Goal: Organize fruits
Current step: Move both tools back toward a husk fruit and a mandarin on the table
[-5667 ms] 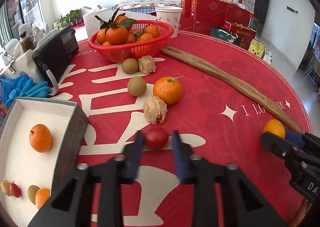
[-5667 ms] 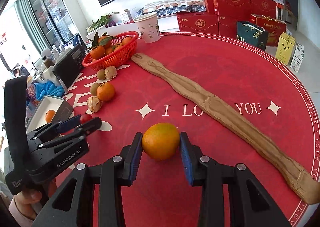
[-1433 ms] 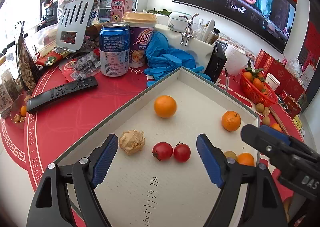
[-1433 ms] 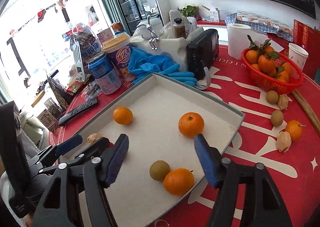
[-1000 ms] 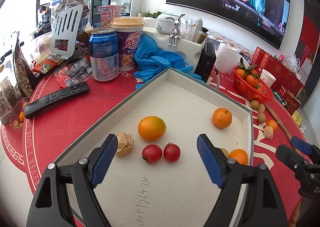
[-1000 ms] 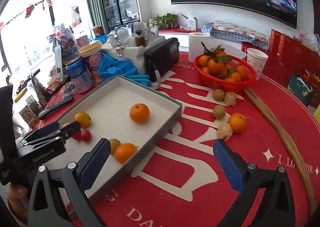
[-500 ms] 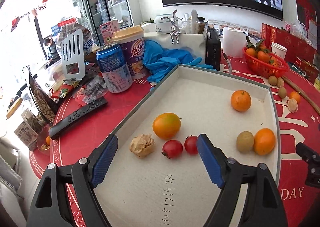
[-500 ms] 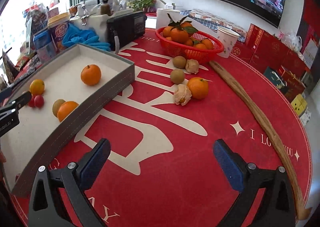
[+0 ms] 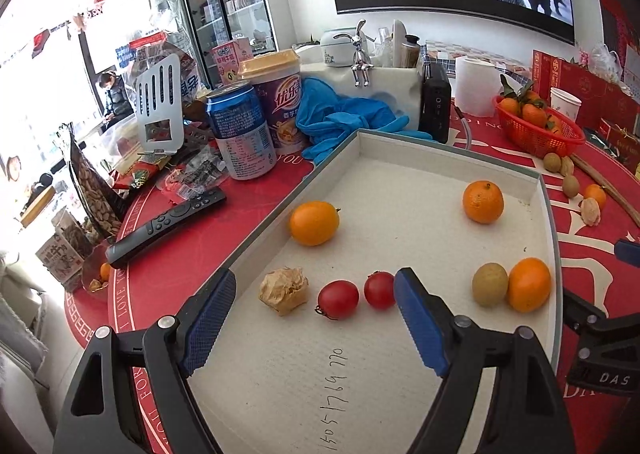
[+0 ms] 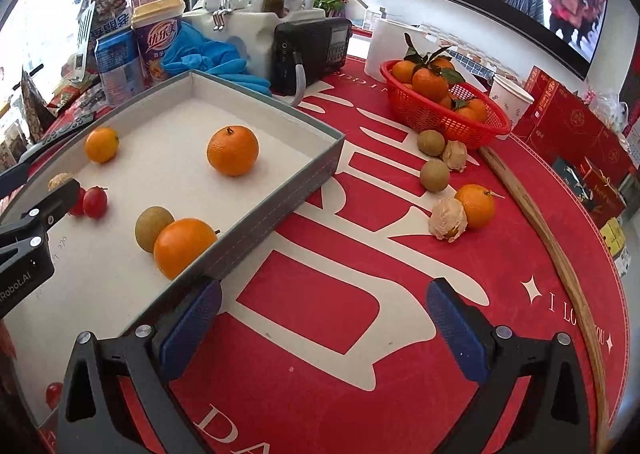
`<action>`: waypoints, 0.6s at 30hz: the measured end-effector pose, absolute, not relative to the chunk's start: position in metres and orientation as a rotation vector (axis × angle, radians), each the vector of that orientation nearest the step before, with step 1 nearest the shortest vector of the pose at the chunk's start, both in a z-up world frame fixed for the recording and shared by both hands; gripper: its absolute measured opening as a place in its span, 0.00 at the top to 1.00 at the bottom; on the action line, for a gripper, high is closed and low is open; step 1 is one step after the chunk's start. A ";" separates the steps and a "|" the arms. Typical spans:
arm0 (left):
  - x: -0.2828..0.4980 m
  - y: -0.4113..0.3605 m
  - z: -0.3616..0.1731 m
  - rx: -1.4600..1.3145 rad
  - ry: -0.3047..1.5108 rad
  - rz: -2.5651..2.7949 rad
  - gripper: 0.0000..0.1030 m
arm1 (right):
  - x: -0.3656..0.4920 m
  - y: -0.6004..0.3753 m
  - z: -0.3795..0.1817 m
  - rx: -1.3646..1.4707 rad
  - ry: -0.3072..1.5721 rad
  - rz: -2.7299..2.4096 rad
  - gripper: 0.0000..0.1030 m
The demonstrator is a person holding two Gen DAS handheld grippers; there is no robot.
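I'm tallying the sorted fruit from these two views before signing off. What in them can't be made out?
- Right wrist view: one red cherry tomato in the grey-walled white tray is half hidden by the left hand-held gripper.
- Same view: the papery husked fruit is mostly hidden behind that gripper.
- Left wrist view: the second tomato is partly covered by a blue finger pad.
- Red plastic basket: lower oranges are buried, so there is no count.

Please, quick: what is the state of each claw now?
Left claw: open, holding nothing, above the tray.
Right claw: open, holding nothing.
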State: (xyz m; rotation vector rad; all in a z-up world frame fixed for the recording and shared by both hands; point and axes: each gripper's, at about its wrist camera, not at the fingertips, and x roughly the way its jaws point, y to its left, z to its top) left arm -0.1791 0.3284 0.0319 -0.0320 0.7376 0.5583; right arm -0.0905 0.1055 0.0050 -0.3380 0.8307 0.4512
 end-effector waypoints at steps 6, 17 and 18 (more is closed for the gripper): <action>-0.170 0.300 0.045 -0.036 0.779 0.358 0.18 | -0.069 0.042 0.015 -0.253 0.854 0.336 0.00; -0.083 0.169 0.049 0.067 0.902 -0.031 0.18 | -0.054 -0.064 0.000 -0.198 1.022 0.197 0.00; -0.073 0.162 0.047 0.072 0.913 -0.037 0.18 | -0.053 -0.071 -0.002 -0.163 1.034 0.219 0.00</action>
